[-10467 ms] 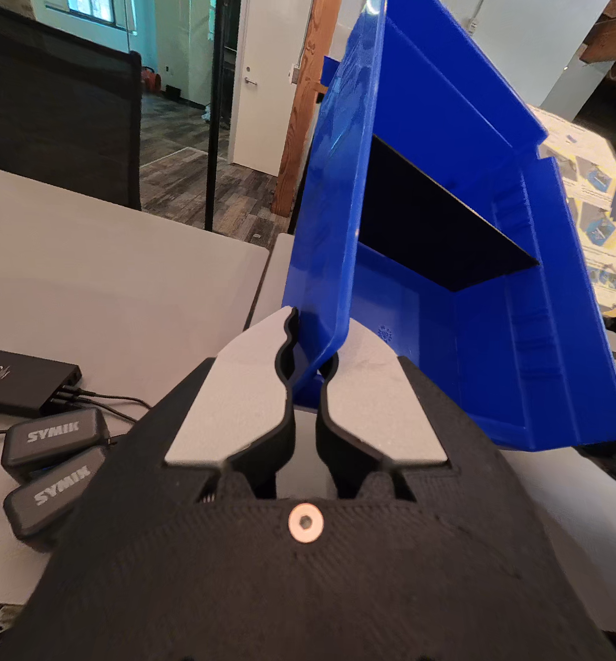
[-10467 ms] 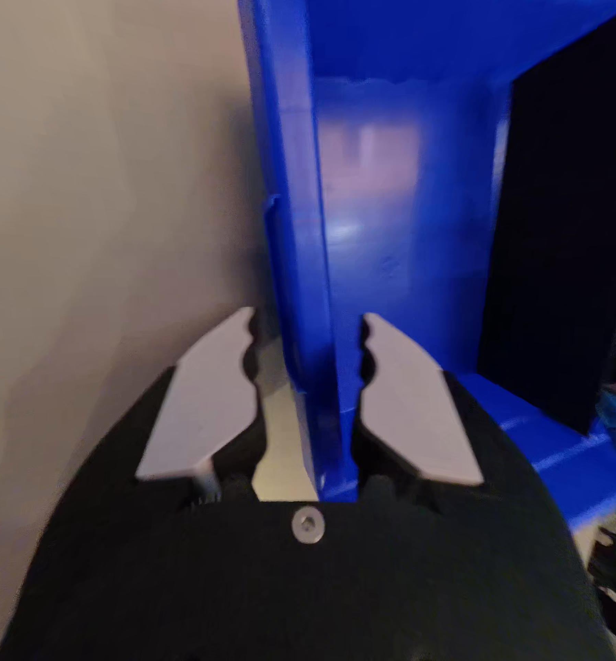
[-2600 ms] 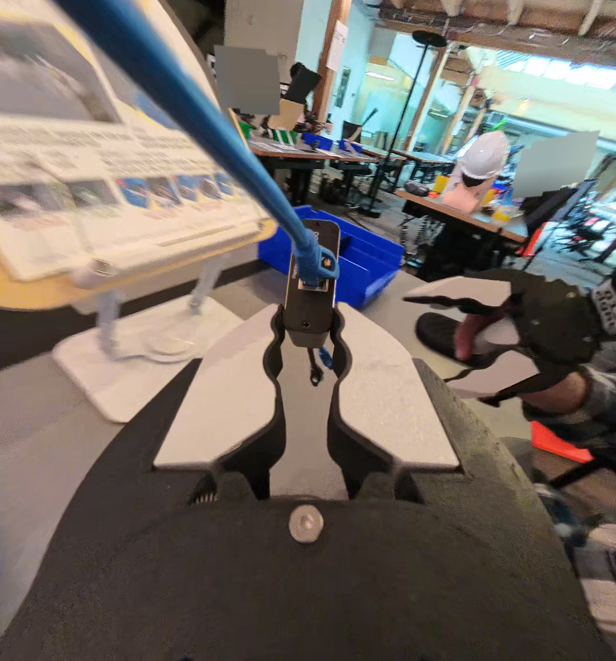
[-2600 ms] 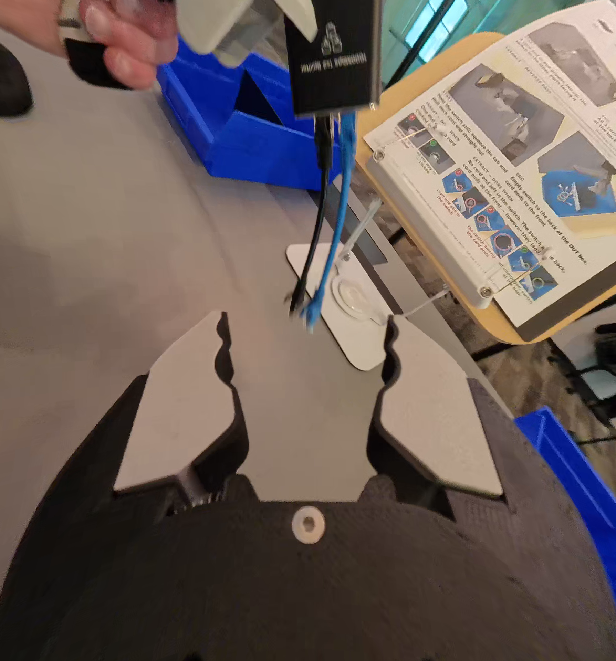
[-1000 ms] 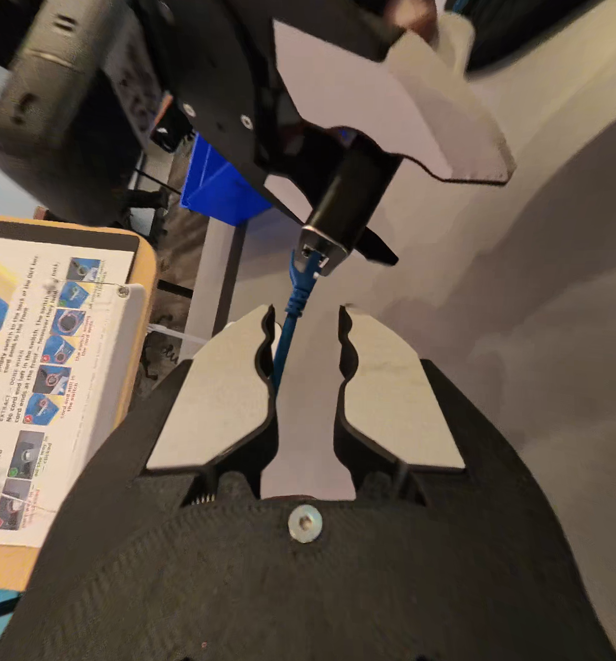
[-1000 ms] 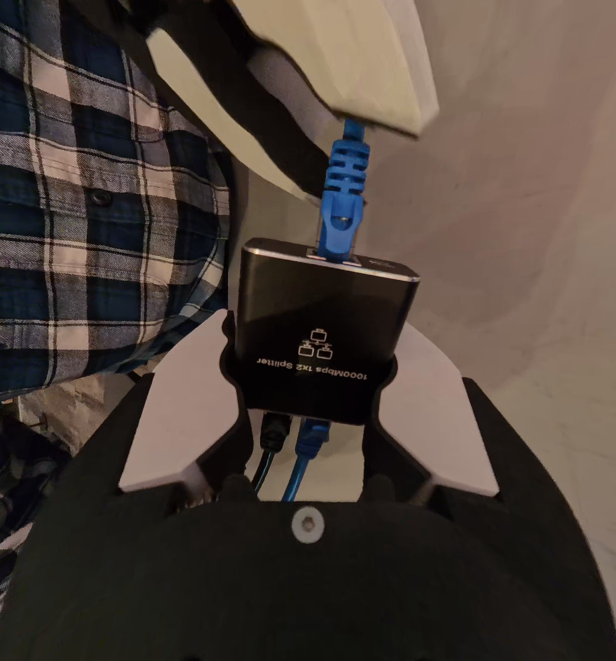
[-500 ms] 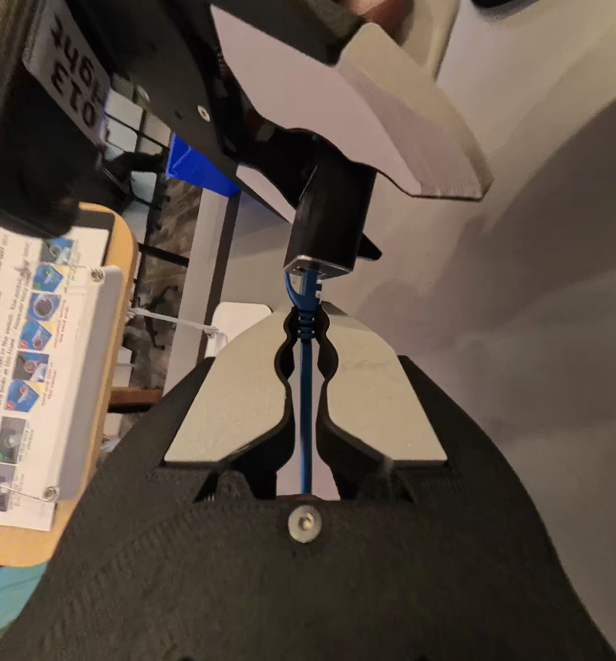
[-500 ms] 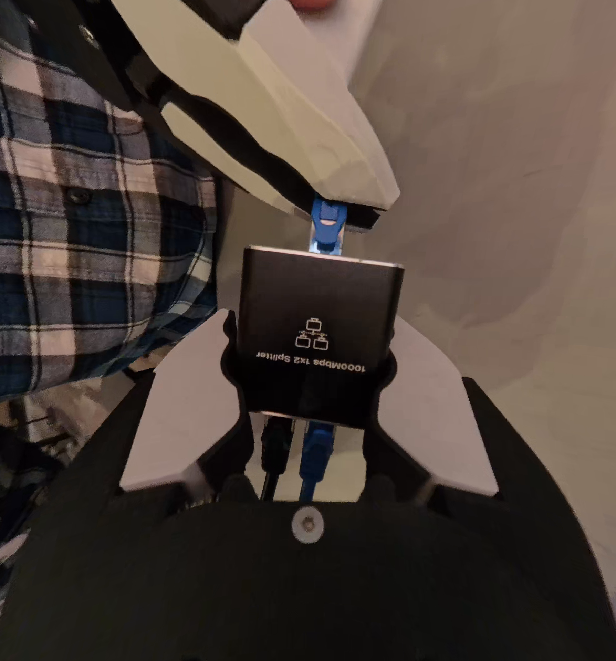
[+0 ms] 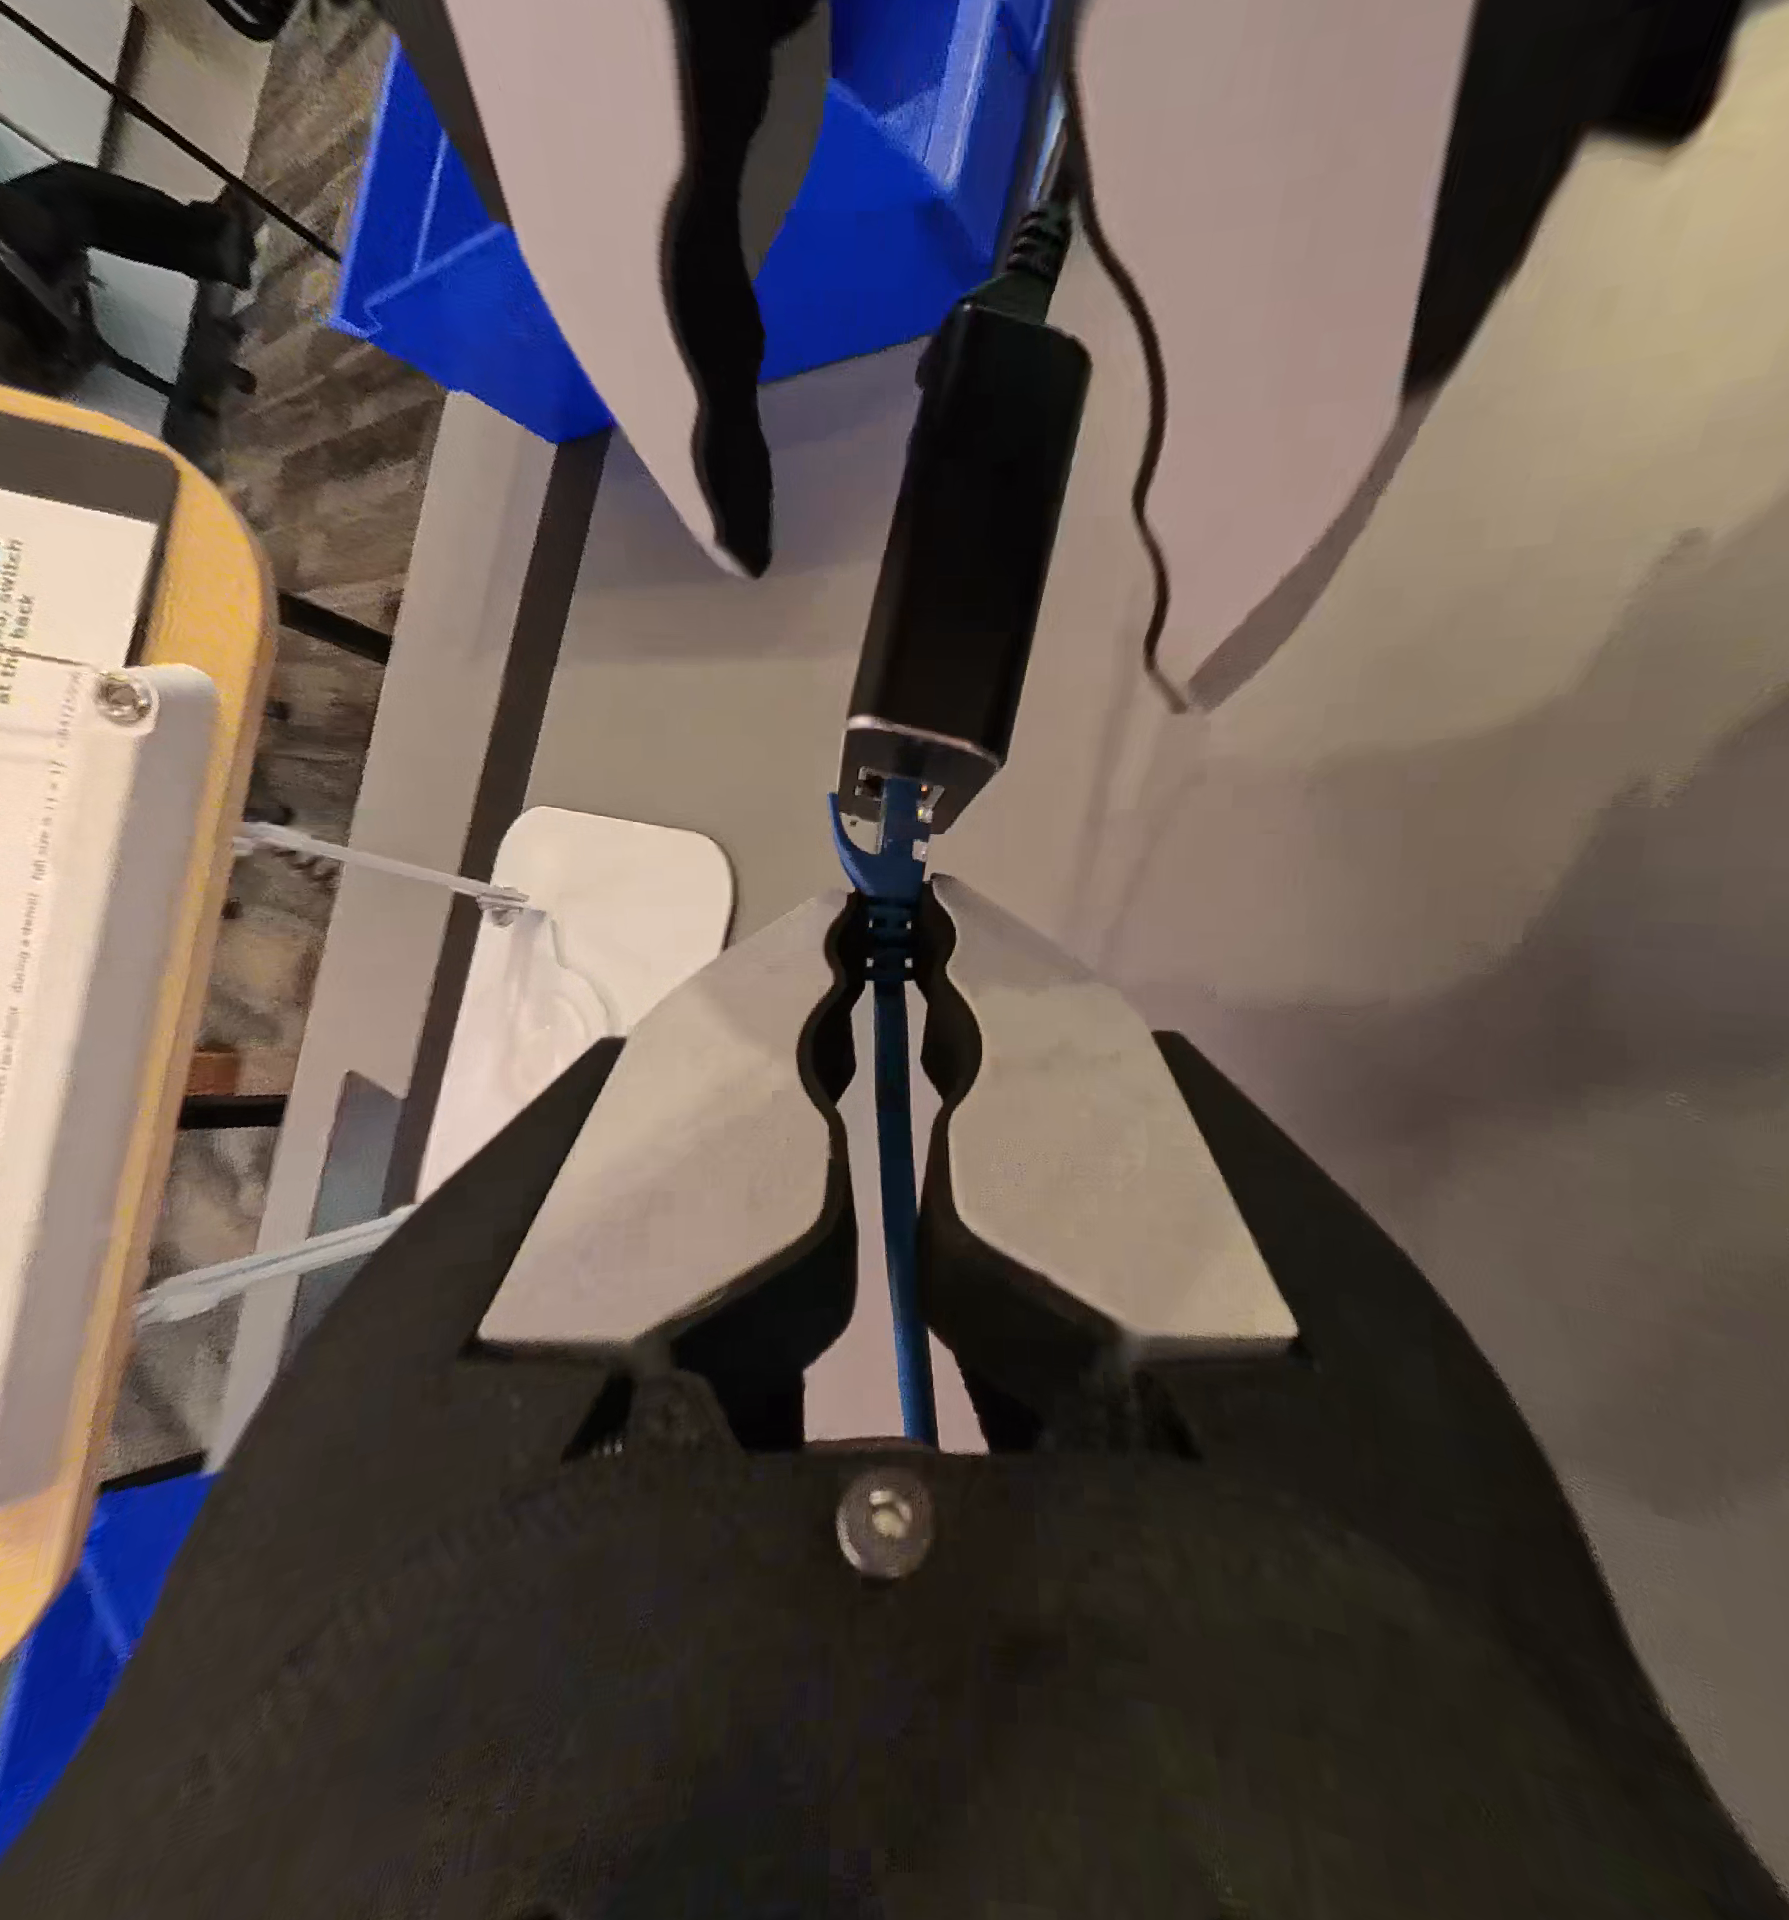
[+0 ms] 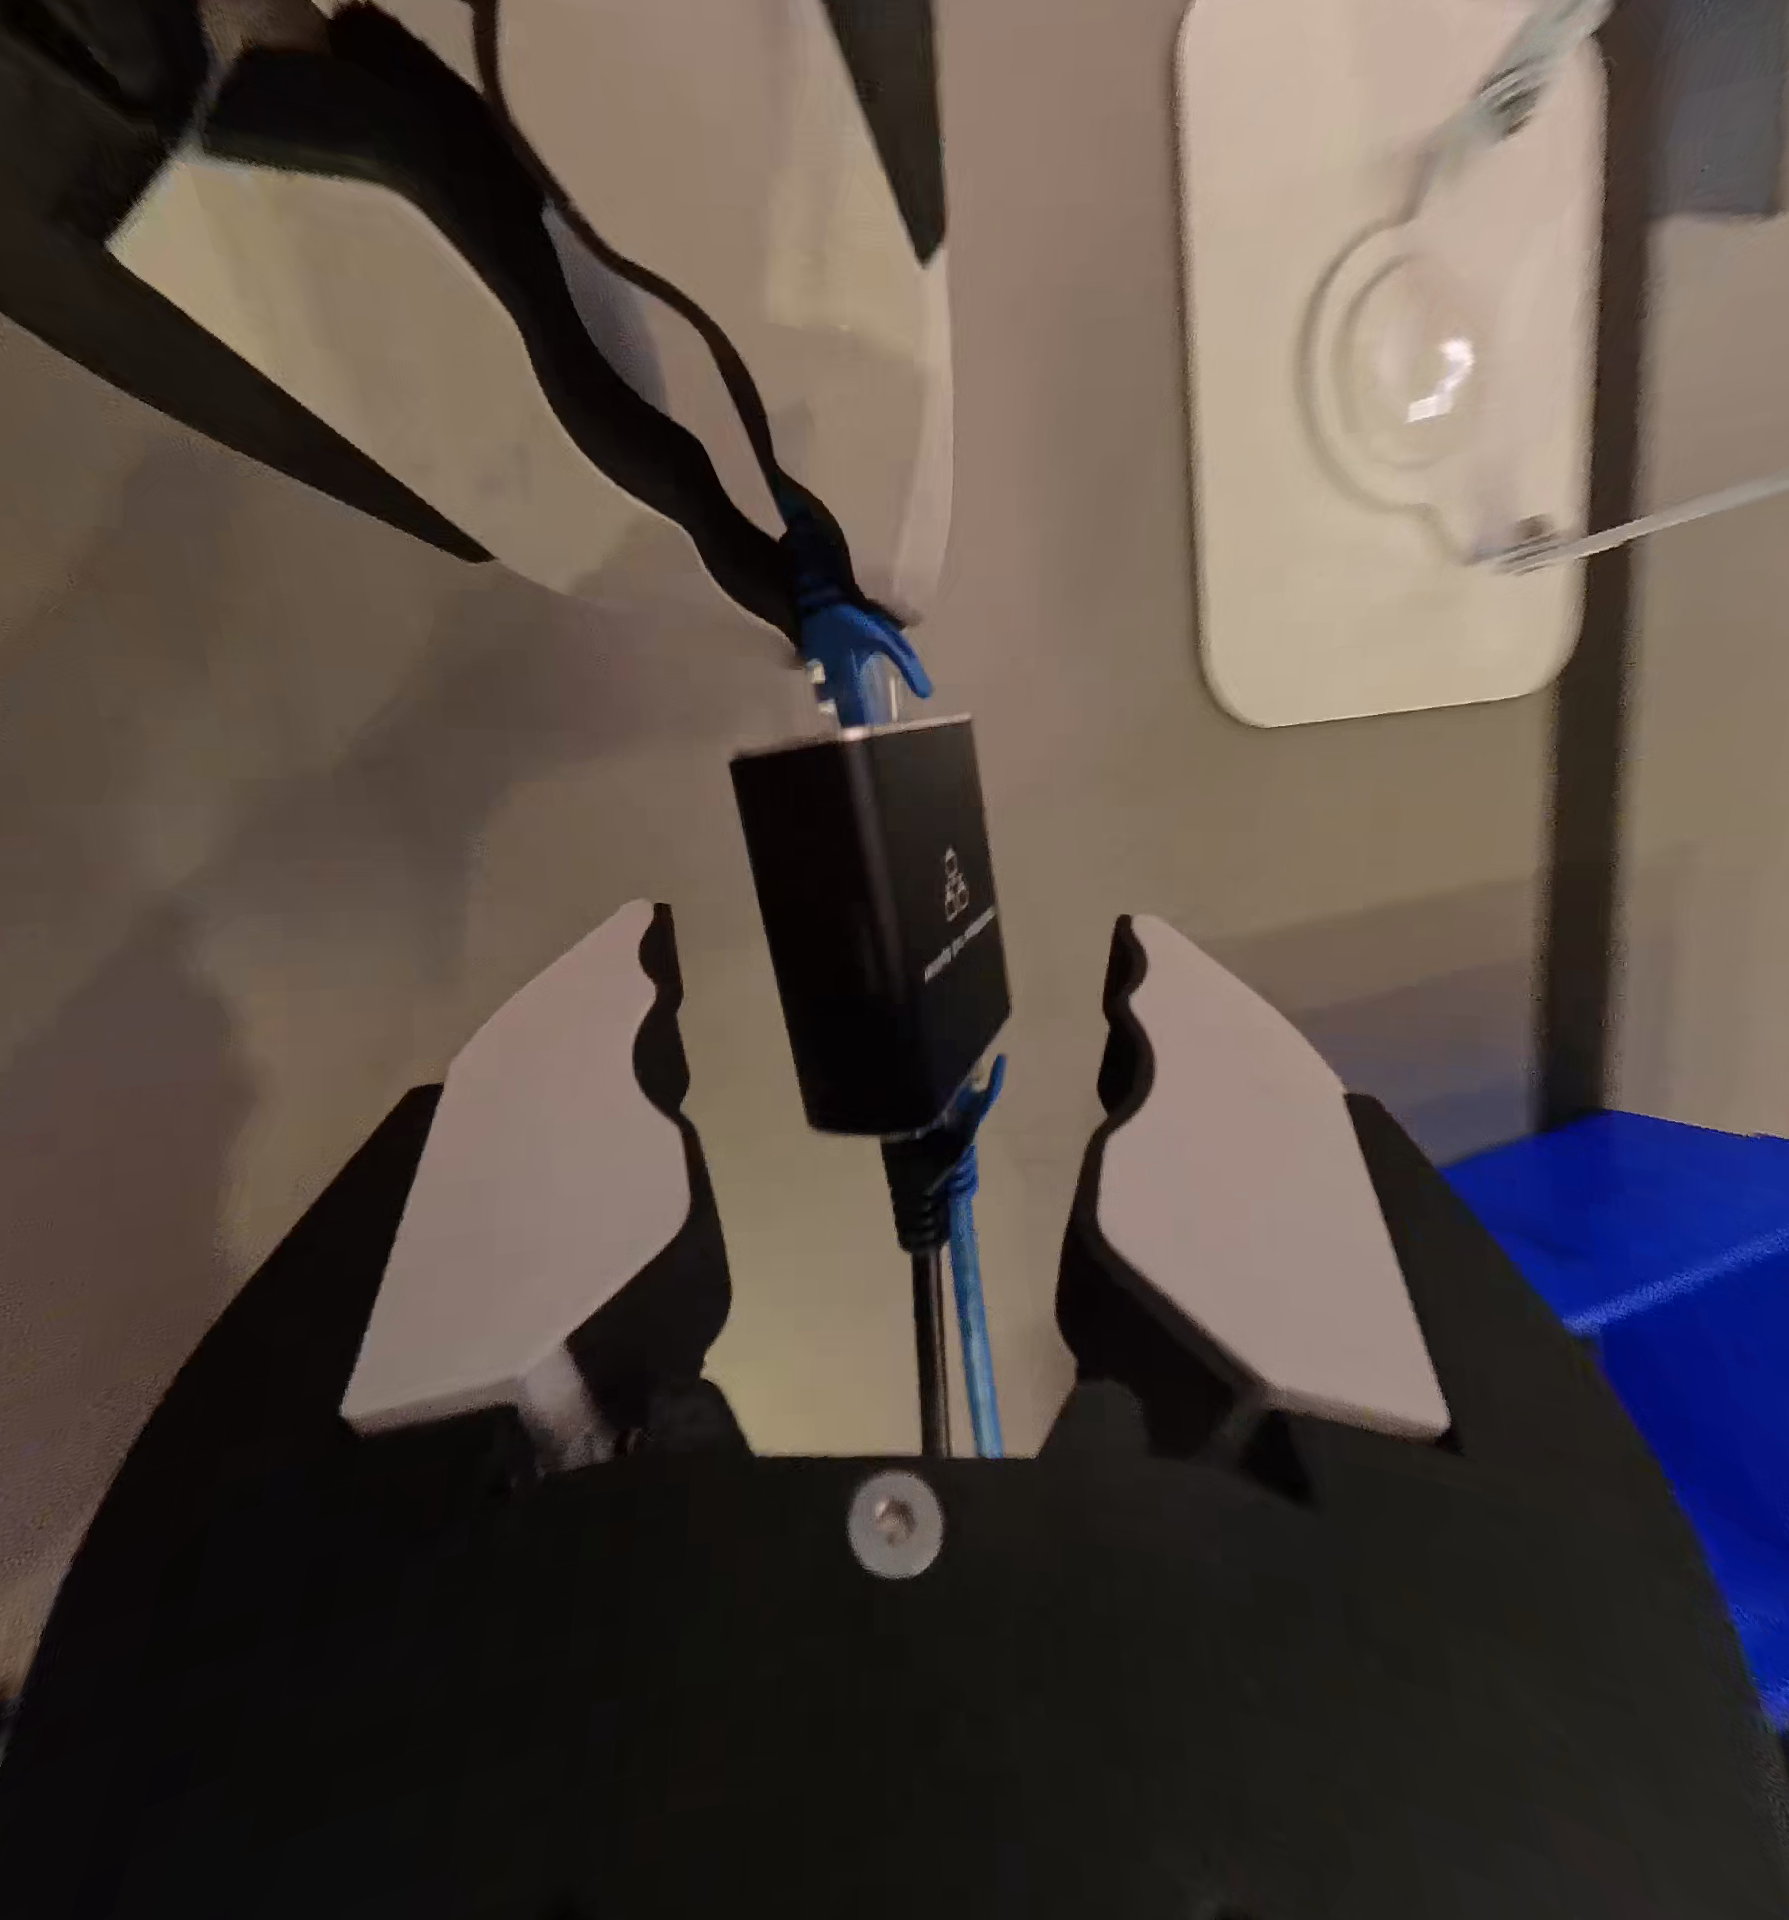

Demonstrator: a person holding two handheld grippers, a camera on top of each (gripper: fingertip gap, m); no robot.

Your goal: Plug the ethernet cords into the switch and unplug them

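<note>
My left gripper (image 9: 892, 906) is shut on the ribbed boot of a blue ethernet cord (image 9: 888, 951); its plug sits in a port of the small black switch (image 9: 973, 561). My right gripper (image 10: 888, 920) is open. The switch (image 10: 869, 935) stands tilted between its fingers with a gap on each side, touching neither pad. In the right wrist view the left gripper (image 10: 838, 613) grips the blue plug (image 10: 854, 665) at the switch's far end. A black cord (image 10: 931, 1299) and a second blue cord (image 10: 973, 1309) leave the switch's near end.
A grey table (image 9: 1492, 1039) lies below. A blue bin (image 9: 869, 208) stands at its far side and also shows in the right wrist view (image 10: 1700, 1299). A wooden board with an instruction sheet (image 9: 38, 935) is on the left, on a white stand base (image 9: 599, 935).
My right gripper has opened and let go of the switch, which it held half a second ago. The left gripper stays shut on the blue cord's boot. Both views have swung round.
</note>
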